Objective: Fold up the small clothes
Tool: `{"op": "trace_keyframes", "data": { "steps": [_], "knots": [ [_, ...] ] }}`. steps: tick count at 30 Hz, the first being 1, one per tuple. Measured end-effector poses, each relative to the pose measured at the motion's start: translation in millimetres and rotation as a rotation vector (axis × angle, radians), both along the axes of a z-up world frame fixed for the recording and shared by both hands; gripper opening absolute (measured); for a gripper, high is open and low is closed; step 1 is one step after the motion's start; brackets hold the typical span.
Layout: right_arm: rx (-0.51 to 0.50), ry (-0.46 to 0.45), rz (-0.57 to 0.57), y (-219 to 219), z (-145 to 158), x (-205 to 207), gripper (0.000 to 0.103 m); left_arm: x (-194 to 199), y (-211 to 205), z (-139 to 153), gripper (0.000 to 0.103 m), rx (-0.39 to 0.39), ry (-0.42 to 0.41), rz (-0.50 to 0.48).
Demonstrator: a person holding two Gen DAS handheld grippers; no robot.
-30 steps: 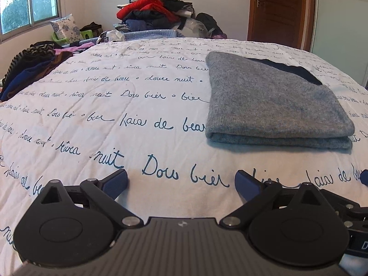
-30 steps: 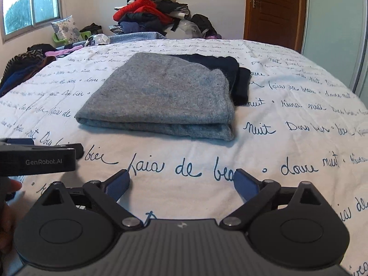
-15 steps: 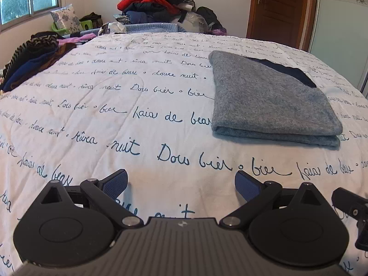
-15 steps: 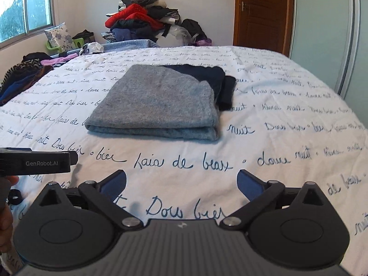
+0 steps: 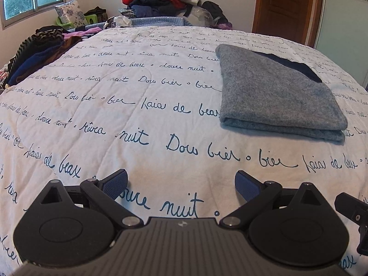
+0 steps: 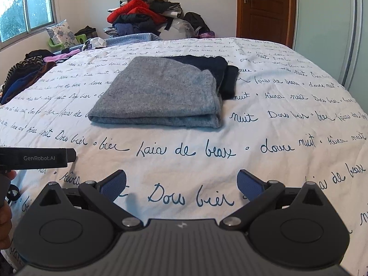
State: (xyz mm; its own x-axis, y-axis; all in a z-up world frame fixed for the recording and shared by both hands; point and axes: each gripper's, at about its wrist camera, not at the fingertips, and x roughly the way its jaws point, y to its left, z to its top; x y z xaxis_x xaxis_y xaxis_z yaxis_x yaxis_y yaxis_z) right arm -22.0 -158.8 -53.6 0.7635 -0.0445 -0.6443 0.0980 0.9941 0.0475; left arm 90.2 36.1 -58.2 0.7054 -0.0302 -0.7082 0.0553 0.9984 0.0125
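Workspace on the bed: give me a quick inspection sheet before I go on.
Surface: white bedspread with blue script print, lightly wrinkled.
Job's things: grey garment lies folded flat; dark garment partly under it, sticking out at its far right.
Clutter: clothes pile at the far end; striped and dark clothes along the left edge; floral pillow.
Grippers: left gripper open, empty, above the bedspread; right gripper open, empty.
Cables: nothing seen.
Surroundings: window left, wooden door right, pale sliding panel beside it.
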Motion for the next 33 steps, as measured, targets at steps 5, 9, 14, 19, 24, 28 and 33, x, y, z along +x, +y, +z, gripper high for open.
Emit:
{"op": "trace_keyframes", "data": {
  "steps": [5,9,14,19,24,28,33],
  "knots": [
    [0.000,-0.011,0.007,1.2,2.4,-2.3,0.103,-0.9,1.6,3.0,0.098,-0.011,0.000,0.005],
    [0.007,-0.005,0.008,0.7,1.7,-1.9,0.103,-2.1,2.1,4.8,0.098,-0.009,-0.003,0.014],
    [0.019,0.005,0.003,-0.9,-0.4,-1.9,0.103,-2.2,2.8,4.9,0.098,-0.007,0.008,0.023],
    [0.024,0.007,0.004,-1.2,-1.5,-3.1,0.103,-1.6,1.2,3.9,0.098,-0.008,0.021,0.014],
    [0.016,0.005,0.000,-1.8,-2.5,-3.2,0.103,-1.8,-1.0,3.1,0.098,-0.001,0.018,0.000],
    [0.012,0.000,0.003,-1.4,-3.1,-3.6,0.103,-1.9,-1.5,2.4,0.098,0.002,0.014,0.000],
    [-0.021,-0.017,0.017,2.6,-2.5,-5.2,0.103,-2.2,-1.4,2.8,0.098,0.011,0.005,0.006]
  ]
}}
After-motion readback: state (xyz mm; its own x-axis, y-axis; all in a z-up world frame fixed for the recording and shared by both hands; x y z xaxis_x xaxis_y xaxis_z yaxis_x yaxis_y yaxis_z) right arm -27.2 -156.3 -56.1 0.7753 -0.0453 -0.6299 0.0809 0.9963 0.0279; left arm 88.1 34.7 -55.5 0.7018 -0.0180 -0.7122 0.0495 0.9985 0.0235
